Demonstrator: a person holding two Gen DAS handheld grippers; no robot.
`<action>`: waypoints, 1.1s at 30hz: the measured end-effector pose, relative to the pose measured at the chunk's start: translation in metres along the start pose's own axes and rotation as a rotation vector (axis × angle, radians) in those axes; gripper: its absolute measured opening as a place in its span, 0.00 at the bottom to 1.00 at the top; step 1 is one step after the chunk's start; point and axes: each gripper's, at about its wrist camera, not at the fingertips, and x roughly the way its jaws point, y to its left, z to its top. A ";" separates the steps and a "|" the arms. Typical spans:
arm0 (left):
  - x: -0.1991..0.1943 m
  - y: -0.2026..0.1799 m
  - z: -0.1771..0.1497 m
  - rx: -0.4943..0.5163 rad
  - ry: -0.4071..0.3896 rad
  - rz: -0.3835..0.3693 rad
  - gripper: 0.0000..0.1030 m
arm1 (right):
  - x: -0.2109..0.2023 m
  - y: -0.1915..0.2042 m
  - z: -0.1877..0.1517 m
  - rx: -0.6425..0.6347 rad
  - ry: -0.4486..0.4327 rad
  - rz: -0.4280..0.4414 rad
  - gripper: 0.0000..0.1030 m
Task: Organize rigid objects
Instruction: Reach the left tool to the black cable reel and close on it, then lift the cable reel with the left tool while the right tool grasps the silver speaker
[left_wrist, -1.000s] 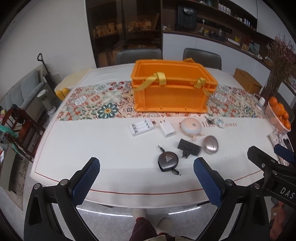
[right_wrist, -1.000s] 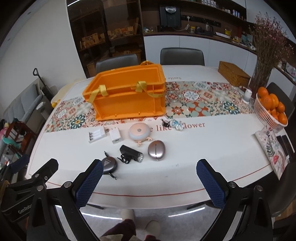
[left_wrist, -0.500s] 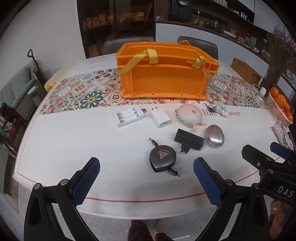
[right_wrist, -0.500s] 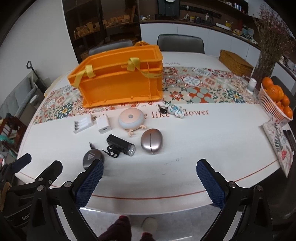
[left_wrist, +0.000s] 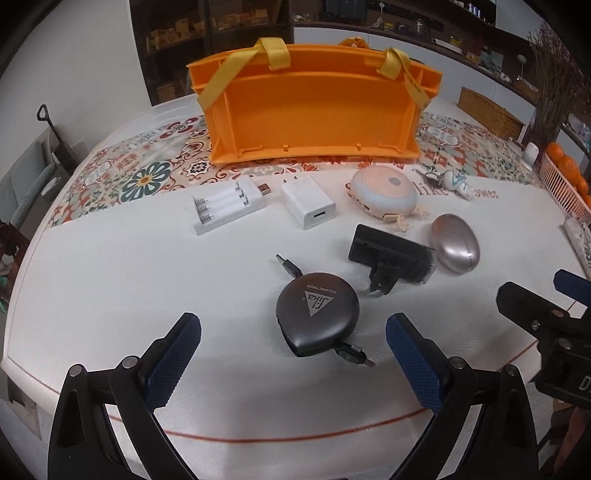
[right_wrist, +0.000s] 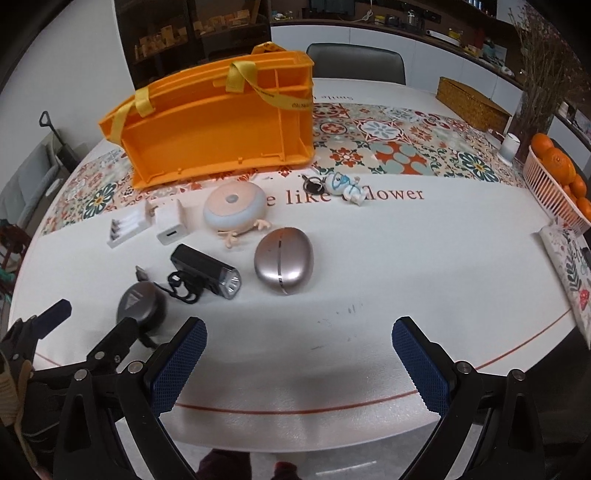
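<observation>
Crate (left_wrist: 314, 110): orange, yellow straps, stands on the patterned runner (left_wrist: 147, 173) at the far side of the table (left_wrist: 110, 280); its inside is hidden from both views, so contents cannot be told.
Fruit basket (right_wrist: 546, 184): at the table's right edge, holds oranges (right_wrist: 554, 158).
Wicker box (right_wrist: 472, 105): on the far right of the table, closed; contents not visible.
Battery holder (left_wrist: 229, 208): white, empty slots, lies just in front of the crate's left end.
Charger (left_wrist: 308, 206): white block, just right of the battery holder, apart from it.
Round lamp (left_wrist: 384, 194): pink and white, in front of the crate's right end.
Keychain (right_wrist: 340, 184): small figure with a ring, right of the lamp, on the printed lettering.
Bike light (left_wrist: 391, 254): black, with its mount strap, between the cable reel and the silver case.
Silver case (right_wrist: 284, 260): egg-shaped, just right of the bike light.
Cable reel (left_wrist: 317, 317): black disc with plugs out at both ends, nearest the table's front edge.
Left gripper (left_wrist: 293, 354): released, fingers wide apart, hovering low with the cable reel between and just beyond its tips, not touching.
Right gripper (right_wrist: 299, 354): released, wide apart, over bare table in front of the silver case.
In the way: the bike light and silver case lie between the grippers and the lamp; the small items sit between the grippers and the crate.
</observation>
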 end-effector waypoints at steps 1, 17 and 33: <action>0.002 -0.001 -0.001 0.003 -0.004 0.004 0.99 | 0.003 0.000 -0.001 -0.002 0.000 -0.001 0.99; 0.029 -0.017 -0.006 0.040 -0.068 0.030 0.80 | 0.021 0.000 -0.008 -0.027 -0.027 -0.027 0.99; 0.036 -0.013 -0.006 -0.004 -0.058 -0.036 0.54 | 0.029 0.003 -0.009 -0.014 -0.043 -0.027 0.99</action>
